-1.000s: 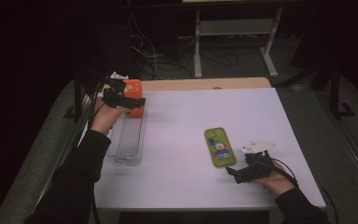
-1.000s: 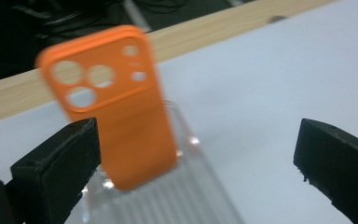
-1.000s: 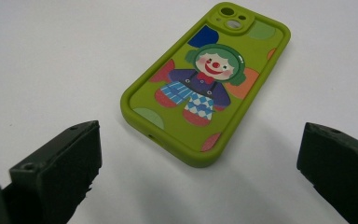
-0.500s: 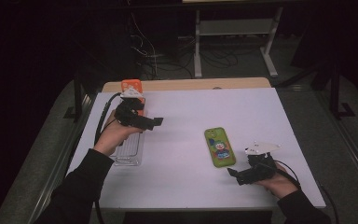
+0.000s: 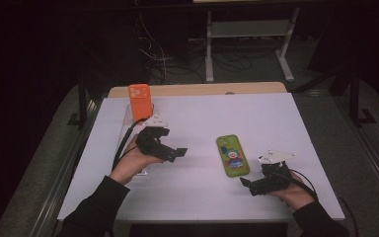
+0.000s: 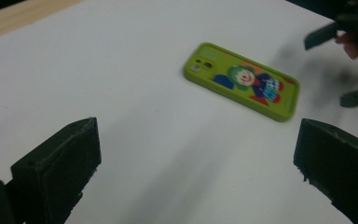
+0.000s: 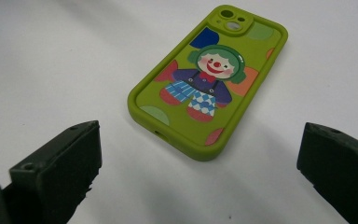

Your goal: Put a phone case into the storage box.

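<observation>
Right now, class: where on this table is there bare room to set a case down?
Free: the far right stretch of the white table beyond the green clown case, and the near middle. Crowded: the left edge, with the orange case, clear tray and left hand-held gripper.

Both forearms wear black sleeves, each hand grips a black two-jaw tool with blocky rectangular pads, the left gripper (image 5: 175,154) and right gripper (image 5: 249,185) each topped by a pale three-cornered plate and trailing a black cable.
</observation>
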A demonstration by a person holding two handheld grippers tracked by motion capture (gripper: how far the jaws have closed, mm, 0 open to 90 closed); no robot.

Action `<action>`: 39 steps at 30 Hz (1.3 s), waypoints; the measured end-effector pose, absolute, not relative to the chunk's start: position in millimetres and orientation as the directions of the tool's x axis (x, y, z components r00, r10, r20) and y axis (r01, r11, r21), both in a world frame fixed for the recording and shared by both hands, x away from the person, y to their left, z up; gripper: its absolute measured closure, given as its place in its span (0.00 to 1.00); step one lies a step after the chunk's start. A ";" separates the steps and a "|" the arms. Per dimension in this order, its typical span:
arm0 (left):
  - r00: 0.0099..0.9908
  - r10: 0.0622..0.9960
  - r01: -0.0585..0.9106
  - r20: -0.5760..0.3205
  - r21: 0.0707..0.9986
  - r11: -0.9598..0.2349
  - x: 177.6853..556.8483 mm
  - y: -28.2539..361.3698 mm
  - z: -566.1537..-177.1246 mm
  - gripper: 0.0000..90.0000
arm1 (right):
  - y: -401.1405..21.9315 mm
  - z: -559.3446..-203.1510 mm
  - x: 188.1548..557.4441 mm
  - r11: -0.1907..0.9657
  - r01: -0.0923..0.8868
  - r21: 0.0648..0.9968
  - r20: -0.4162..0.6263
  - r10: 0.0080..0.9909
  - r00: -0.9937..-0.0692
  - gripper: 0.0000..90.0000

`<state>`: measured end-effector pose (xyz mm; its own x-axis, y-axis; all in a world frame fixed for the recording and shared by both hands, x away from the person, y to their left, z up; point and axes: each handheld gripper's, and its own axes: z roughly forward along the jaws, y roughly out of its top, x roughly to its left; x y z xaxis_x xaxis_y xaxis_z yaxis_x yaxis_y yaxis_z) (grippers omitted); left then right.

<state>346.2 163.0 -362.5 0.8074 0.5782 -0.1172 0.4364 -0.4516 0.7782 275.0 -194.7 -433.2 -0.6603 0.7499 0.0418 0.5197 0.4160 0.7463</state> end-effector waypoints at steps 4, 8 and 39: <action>0.822 0.556 0.429 -0.124 0.778 -0.460 335.6 157.2 -369.6 0.00 | -194.8 -432.2 276.4 0.419 0.509 0.751 0.032 0.748 -0.663 0.00; 0.831 0.540 0.425 -0.134 0.778 -0.462 327.6 153.4 -378.3 0.00 | -192.7 -432.5 277.0 0.416 0.517 0.748 0.041 0.749 -0.662 0.00; 0.878 0.466 0.379 -0.109 0.753 -0.537 308.2 141.3 -421.3 0.00 | -162.2 -413.9 300.9 0.336 0.617 0.711 0.181 0.761 -0.623 0.45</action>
